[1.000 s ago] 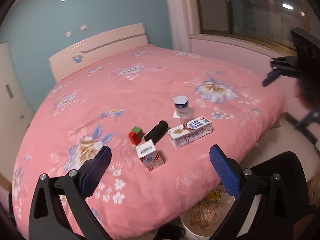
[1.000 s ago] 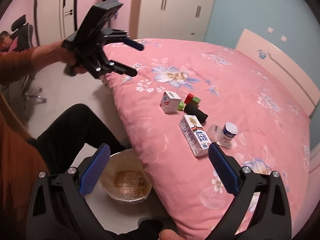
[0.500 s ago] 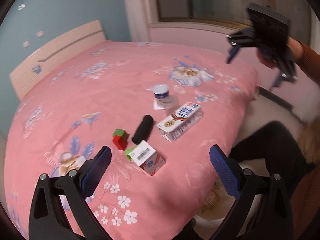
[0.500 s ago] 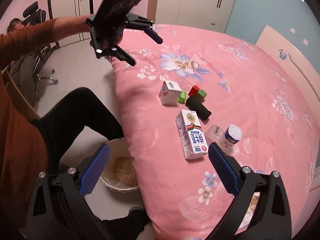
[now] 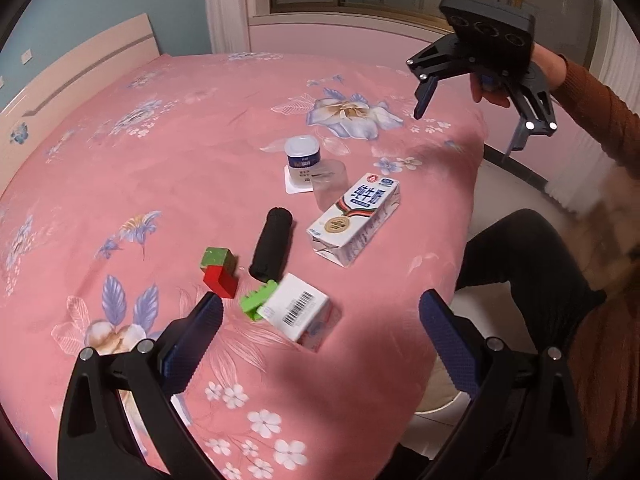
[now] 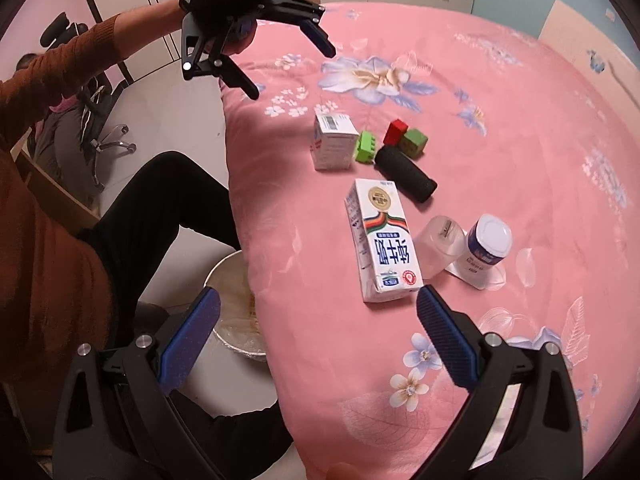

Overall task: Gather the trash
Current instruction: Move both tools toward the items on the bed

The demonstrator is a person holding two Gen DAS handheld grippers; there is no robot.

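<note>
On the pink flowered bed lie a white milk carton (image 5: 354,218) (image 6: 382,238), a small white box with a barcode (image 5: 298,310) (image 6: 333,141), a small white bottle (image 5: 303,158) (image 6: 485,249) and a clear plastic cup (image 5: 330,185) (image 6: 438,246) on its side. My left gripper (image 5: 320,330) is open and empty, just above the small box; it also shows in the right wrist view (image 6: 292,70). My right gripper (image 6: 318,330) is open and empty, near the milk carton's end; it also shows in the left wrist view (image 5: 466,128).
A black cylinder (image 5: 272,244) (image 6: 406,174), a red block (image 5: 219,280) (image 6: 395,131), a green block (image 5: 216,259) (image 6: 414,143) and a light green toothed piece (image 5: 258,300) (image 6: 365,146) lie among the trash. A lined round bin (image 6: 236,320) stands on the floor by the bed edge.
Both grippers have moved in closer over the bed and its objects. Both have stayed open and empty.
</note>
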